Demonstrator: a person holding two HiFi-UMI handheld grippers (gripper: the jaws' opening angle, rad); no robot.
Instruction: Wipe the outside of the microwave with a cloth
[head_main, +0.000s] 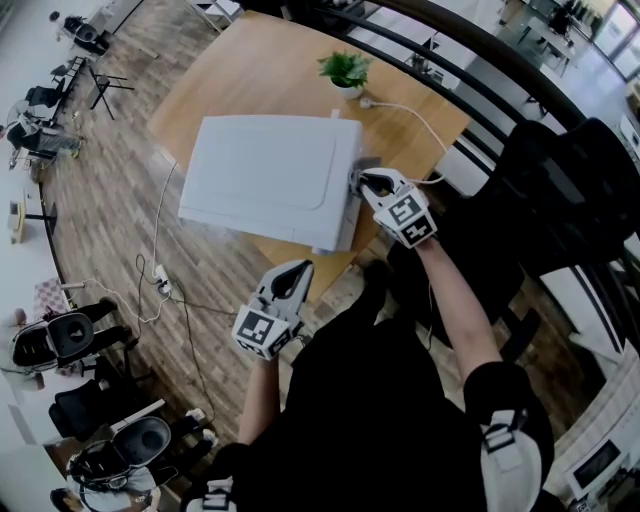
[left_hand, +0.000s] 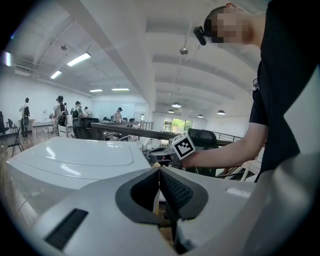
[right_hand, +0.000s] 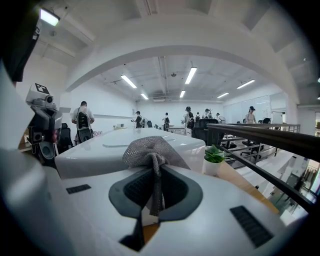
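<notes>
Right tongs (head_main: 362, 183) are clamped tight on a grey mesh cloth (right_hand: 150, 150). A bunched fold is pinched between the pads and the rest fans out past the tips. Left tongs (head_main: 296, 272) are closed pad to pad with nothing between them. They hang off the near edge of the table, apart from the microwave.

The white box-shaped microwave (head_main: 268, 175) sits mid-way on the light wooden table (head_main: 250, 70), broad top face up. A small green potted plant (head_main: 345, 72) stands just beyond its far right corner. Its long axis runs left-right in the head view, with a narrow end face at the right. Can't tell which side carries the door.

Key relation: the cloth is at the microwave's right end, at the upper edge of that end face, directly ahead of the right tongs. In the right gripper view it overlaps the top's rim. It looks touching or very nearly so, but I can't confirm contact. The right tongs point left, roughly along the microwave's long axis, so the whole top lies ahead of them and the end face runs near-far across them.

My read: the wipe is at the right end, with most surfaces not yet covered. The next stroke could go near-far along the end face or leftward over the top. The right hand is nearer and holds the cloth. The left is free to steady the body, since a hard push could slide it.
</notes>
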